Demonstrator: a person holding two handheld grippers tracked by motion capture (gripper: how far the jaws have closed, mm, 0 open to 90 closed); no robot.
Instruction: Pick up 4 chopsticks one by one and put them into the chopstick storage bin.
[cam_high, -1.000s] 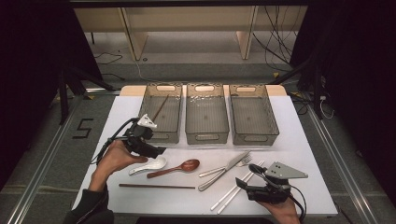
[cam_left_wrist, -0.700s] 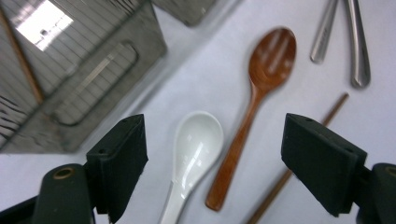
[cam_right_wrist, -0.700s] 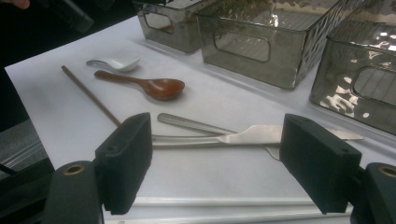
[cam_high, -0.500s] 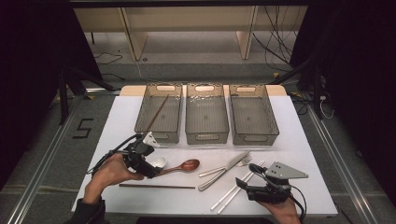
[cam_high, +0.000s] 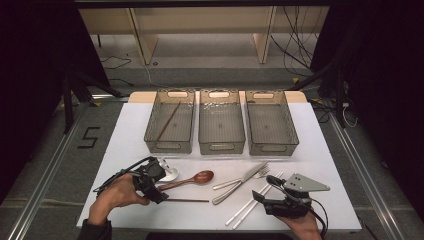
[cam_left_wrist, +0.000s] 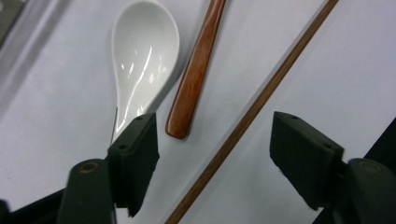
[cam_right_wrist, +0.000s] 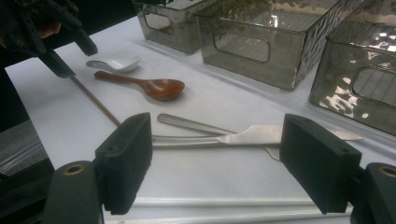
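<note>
Between my left hand-held gripper's (cam_left_wrist: 212, 172) spread jaws lies the brown chopstick (cam_left_wrist: 254, 109), flat on the worktop (cam_left_wrist: 327, 70). I could snag the wooden spoon's handle (cam_left_wrist: 194, 79) or white spoon (cam_left_wrist: 140, 60) just beside it, or slip off that thin stick.

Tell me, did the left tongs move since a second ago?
Yes. The left tongs came down from beside the left bin toward the person, and now sit open over the brown chopstick.
</note>
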